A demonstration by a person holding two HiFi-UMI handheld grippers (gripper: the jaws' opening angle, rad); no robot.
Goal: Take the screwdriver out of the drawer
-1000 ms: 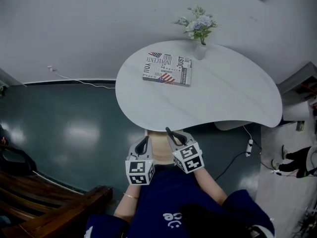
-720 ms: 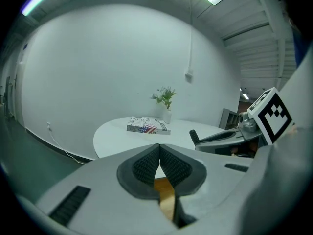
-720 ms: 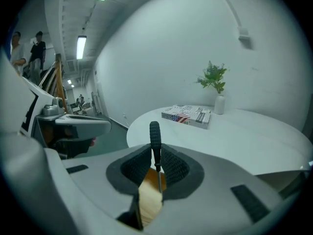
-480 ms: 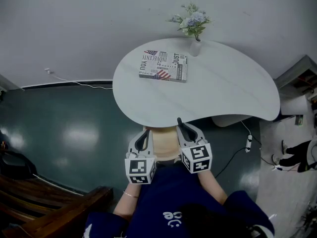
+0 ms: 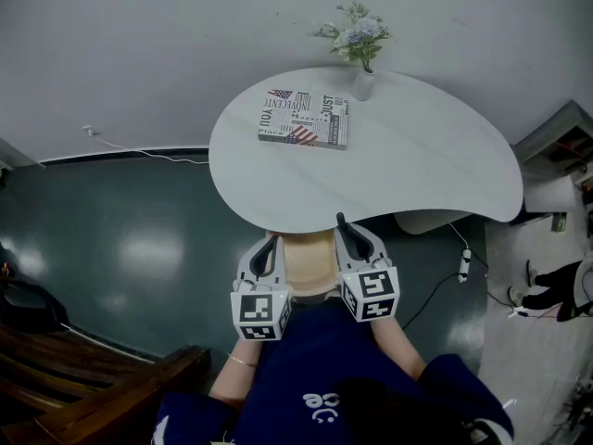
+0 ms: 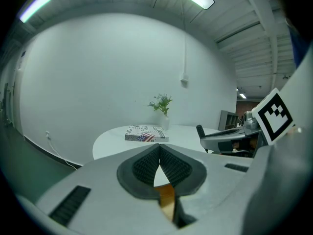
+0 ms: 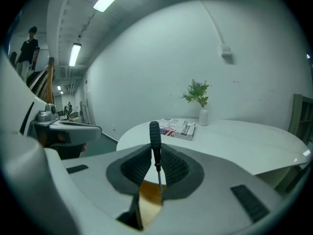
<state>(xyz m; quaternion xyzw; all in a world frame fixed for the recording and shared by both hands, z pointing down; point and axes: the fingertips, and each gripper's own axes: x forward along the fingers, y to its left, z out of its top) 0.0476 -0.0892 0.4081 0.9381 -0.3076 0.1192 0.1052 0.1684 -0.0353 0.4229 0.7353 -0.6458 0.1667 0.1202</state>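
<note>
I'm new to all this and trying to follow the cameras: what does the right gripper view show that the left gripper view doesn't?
Only the right gripper view shows the screwdriver, handle up, clamped in the right tool, and a person standing far off at the left. Only the left gripper view shows the left tool, shut with nothing in it. Both share the white table, the book lying on it and the vase of flowers behind the book.
</note>
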